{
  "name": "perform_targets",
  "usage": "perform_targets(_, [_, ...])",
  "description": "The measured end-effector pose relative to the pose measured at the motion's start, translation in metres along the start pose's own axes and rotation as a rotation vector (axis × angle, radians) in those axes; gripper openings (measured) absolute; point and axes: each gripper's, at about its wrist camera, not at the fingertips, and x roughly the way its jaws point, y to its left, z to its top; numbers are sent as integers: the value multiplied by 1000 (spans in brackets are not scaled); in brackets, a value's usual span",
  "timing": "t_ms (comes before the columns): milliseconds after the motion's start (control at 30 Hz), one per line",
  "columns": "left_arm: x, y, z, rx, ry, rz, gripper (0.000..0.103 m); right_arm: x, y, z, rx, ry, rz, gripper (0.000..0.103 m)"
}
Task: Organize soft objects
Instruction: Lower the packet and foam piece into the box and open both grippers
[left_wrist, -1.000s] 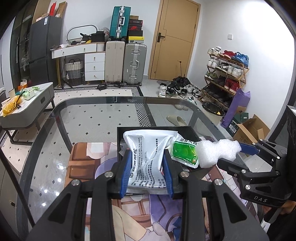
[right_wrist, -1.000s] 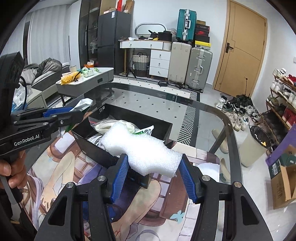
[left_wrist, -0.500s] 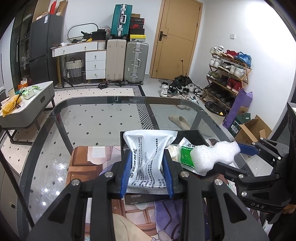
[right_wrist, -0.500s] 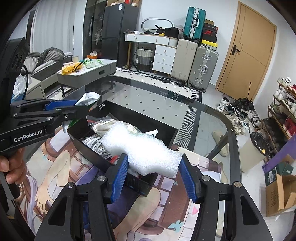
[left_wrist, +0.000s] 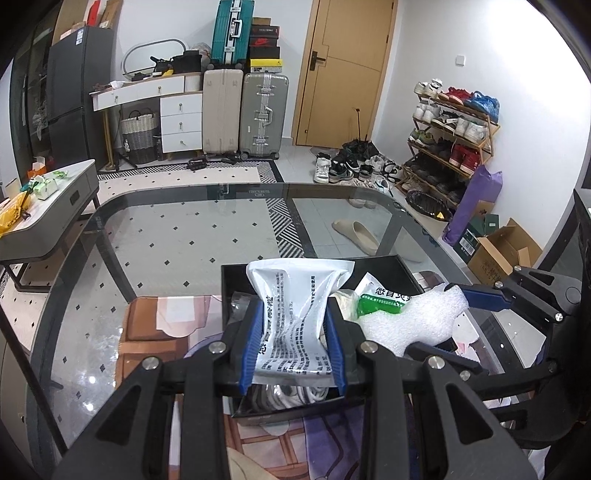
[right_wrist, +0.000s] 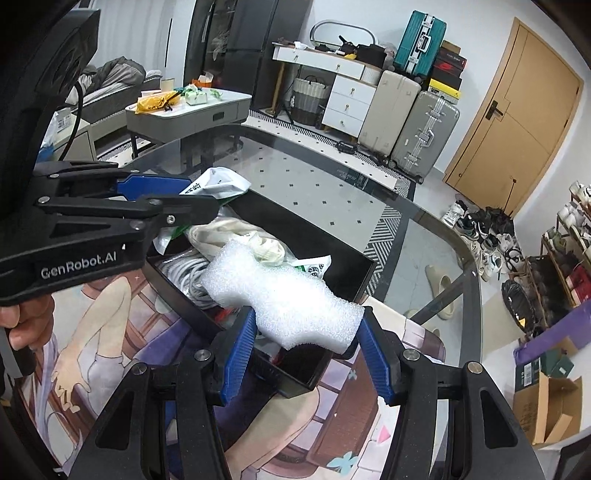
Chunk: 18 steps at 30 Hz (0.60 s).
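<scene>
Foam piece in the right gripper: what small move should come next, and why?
Probably lower it a little and open the jaws. The right gripper is shut on the white foam piece, which hangs over the near end of the black box already holding cable, cloth and packets. The left gripper holds a white pouch alongside.

Both held items now over the black box

The white foam piece (right_wrist: 284, 299) in the right gripper (right_wrist: 308, 354) has moved from the box's near edge to above its contents at frame centre. The printed white pouch (left_wrist: 295, 325) in the left gripper (left_wrist: 293, 350) now covers the black box (left_wrist: 391, 266), and coiled white cable (left_wrist: 291, 395) shows beneath it.
</scene>
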Motion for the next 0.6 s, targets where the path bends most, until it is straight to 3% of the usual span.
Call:
perform_targets(467, [17,0,-4,10,48,-6,33,15,-5,5,-64,33,16,57])
perform_targets(567, [16,0,-3,10,54,3,42,11,-6,5,-47,16,-5,69])
perform_targets(600, [16,1,-2,11,60,7,46,9,-8,3,-35,7,-15,80])
